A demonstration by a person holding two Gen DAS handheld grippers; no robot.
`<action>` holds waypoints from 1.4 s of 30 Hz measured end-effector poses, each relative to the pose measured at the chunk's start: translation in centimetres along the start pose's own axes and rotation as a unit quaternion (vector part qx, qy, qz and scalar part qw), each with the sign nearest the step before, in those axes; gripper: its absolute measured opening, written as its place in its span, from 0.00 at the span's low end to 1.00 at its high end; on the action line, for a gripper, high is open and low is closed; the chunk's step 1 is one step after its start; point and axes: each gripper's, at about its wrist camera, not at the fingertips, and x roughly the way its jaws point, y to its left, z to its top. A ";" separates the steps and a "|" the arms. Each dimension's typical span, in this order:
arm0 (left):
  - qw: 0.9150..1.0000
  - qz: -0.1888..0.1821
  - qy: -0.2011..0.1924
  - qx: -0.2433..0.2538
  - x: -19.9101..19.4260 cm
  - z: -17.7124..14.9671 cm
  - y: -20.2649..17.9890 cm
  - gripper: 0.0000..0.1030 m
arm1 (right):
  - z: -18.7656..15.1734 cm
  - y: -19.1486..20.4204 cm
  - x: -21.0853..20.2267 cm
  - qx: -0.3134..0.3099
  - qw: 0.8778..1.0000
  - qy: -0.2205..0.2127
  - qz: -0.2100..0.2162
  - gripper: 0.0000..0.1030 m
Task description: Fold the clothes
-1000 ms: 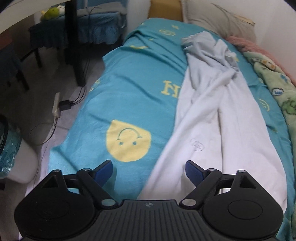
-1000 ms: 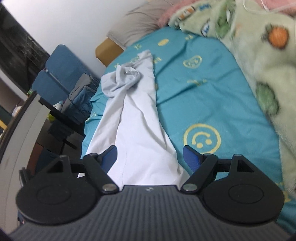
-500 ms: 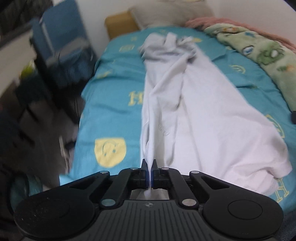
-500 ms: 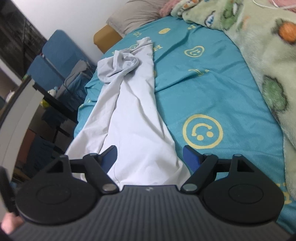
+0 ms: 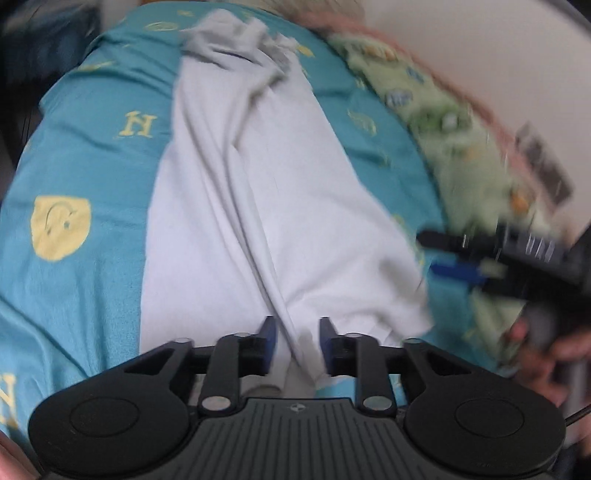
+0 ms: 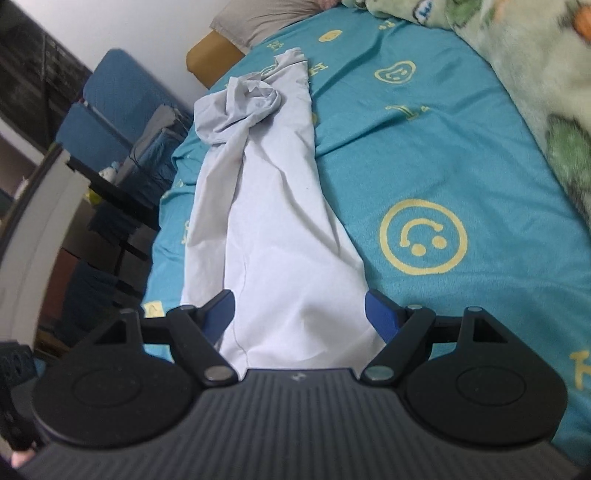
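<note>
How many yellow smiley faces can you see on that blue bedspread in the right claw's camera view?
3. One large ring-shaped smiley lies right of the white garment, one farther up the bed, and a small one near the pillow. Others may be hidden.

The left tool (image 5: 294, 343), pinched on the white garment (image 5: 258, 206) 0.5 s ago, has parted; a fold lies between its fingers.

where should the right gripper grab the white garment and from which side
Probably the near hem of the white garment, at the corner by the right gripper. That end lies flat and smooth on the teal bedsheet, while the far end is bunched. Come in low from the foot of the bed, one finger under the edge.
</note>
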 end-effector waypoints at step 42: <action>0.975 -0.036 -0.058 -0.209 -3.1 -0.3 5.0 0.03 | -1.4 6.7 1.0 -0.089 0.991 0.093 -0.043 0.09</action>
